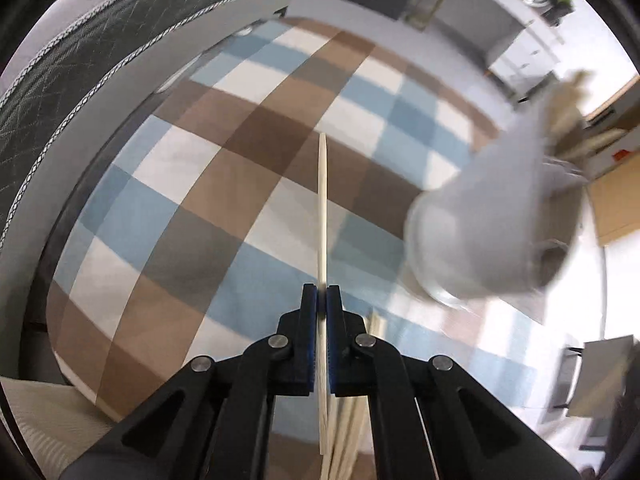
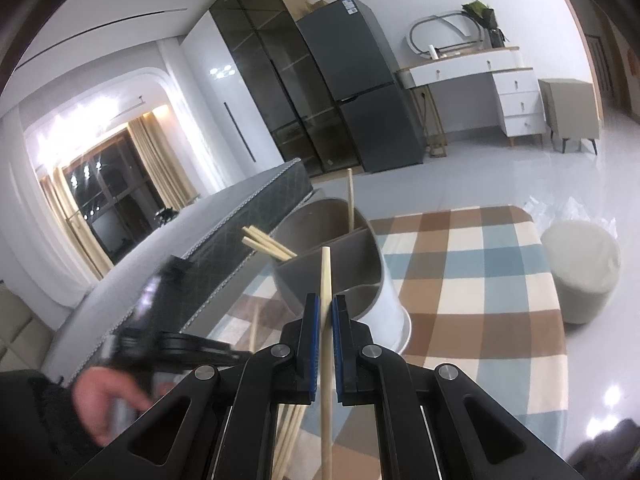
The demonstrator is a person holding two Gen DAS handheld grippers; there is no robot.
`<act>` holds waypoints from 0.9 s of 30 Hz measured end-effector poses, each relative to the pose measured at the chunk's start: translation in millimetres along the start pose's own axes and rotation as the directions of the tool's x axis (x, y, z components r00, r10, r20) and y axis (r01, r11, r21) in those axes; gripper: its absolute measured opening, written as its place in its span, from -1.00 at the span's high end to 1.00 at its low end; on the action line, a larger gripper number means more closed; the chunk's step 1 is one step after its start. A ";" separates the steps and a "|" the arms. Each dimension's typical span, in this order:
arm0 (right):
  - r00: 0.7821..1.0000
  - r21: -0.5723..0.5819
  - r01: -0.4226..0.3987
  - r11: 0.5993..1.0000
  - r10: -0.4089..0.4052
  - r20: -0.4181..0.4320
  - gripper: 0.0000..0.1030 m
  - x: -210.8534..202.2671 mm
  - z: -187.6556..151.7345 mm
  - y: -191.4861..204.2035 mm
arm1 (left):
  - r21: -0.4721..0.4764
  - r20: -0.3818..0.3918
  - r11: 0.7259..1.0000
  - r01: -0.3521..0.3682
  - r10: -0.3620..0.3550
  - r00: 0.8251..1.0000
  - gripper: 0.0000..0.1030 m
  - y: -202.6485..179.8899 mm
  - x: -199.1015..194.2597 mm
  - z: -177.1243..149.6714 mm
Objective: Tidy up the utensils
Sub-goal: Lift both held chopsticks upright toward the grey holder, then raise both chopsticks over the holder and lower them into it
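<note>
Left gripper (image 1: 322, 294): its blue pads are clamped on 1 pale chopstick (image 1: 322, 208), with no gap showing between pad and wood.
Left chopstick axis: it runs straight out ahead of the jaws, in line with the fingers, its tapered tip over the checked rug (image 1: 168, 184).
Right gripper (image 2: 326, 314): nearly together, gripping a 2nd chopstick (image 2: 325, 280); it sits between the pads, tilted a little, with a sliver of daylight on one side.
Right chopstick axis: upright in the right wrist view, its blunt end pointing toward the holder.
Holder (image 2: 360, 280): a white round tub with a grey divided inside, standing on the glass table (image 2: 248, 312) just beyond the right jaws.
Holder contents: 1 stick stands upright in the far compartment (image 2: 350, 196); 2 or 3 lean out over the left rim (image 2: 266, 244).
Holder from the left gripper: blurred, to the right of the held stick and apart from it (image 1: 492, 220).
Nearer hand: the right, judging by its stick's end already overlapping the holder's near wall in view.
Deciding relation: the right stick's end looks level with or just below the near rim, so it probably needs lifting before it goes in.
Spare sticks: a few more lie on the table below the jaws (image 2: 290, 428).
Person's hand (image 2: 108, 404): grips the left tool's handle, blurred.
</note>
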State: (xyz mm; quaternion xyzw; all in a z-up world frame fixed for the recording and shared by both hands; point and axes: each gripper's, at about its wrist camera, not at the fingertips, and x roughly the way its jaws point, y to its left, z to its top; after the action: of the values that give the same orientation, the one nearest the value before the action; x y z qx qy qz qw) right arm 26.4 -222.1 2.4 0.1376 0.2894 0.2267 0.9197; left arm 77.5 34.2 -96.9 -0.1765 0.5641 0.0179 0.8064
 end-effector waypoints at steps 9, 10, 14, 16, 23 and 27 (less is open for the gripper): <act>0.996 -0.044 0.015 0.999 -0.011 0.083 0.90 -18.3 21.9 29.6 | 0.071 0.165 0.970 0.233 -0.241 0.956 1.00 -24.1 -81.6 -5.7; 0.995 -0.048 0.018 0.999 -0.013 0.102 0.90 -21.0 28.0 32.1 | 0.082 0.203 0.963 0.255 -0.267 0.942 1.00 -26.1 -97.1 -5.5; 0.987 -0.061 0.034 0.998 -0.024 0.161 0.90 -24.3 56.4 40.3 | 0.127 0.338 0.942 0.310 -0.335 0.880 1.00 -35.7 -129.8 9.0; 0.981 -0.072 0.049 0.996 -0.034 0.191 0.90 -22.4 71.3 43.4 | 0.150 0.417 0.935 0.322 -0.355 0.837 1.00 -42.9 -146.5 19.0; 0.955 -0.120 0.066 0.991 -0.028 0.297 0.90 6.7 125.8 47.1 | 0.230 0.596 0.911 0.342 -0.410 0.690 1.00 -68.5 -157.9 55.9; 0.944 -0.108 0.073 0.991 -0.034 0.327 0.90 36.3 150.2 39.1 | 0.239 0.639 0.909 0.342 -0.413 0.649 1.00 -81.6 -130.9 81.4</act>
State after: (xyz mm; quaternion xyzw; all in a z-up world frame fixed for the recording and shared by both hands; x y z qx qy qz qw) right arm 129.0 -188.8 119.8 0.1102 0.1238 0.1929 0.9671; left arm 122.1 4.9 69.2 -0.2319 0.1824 -0.1148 0.9486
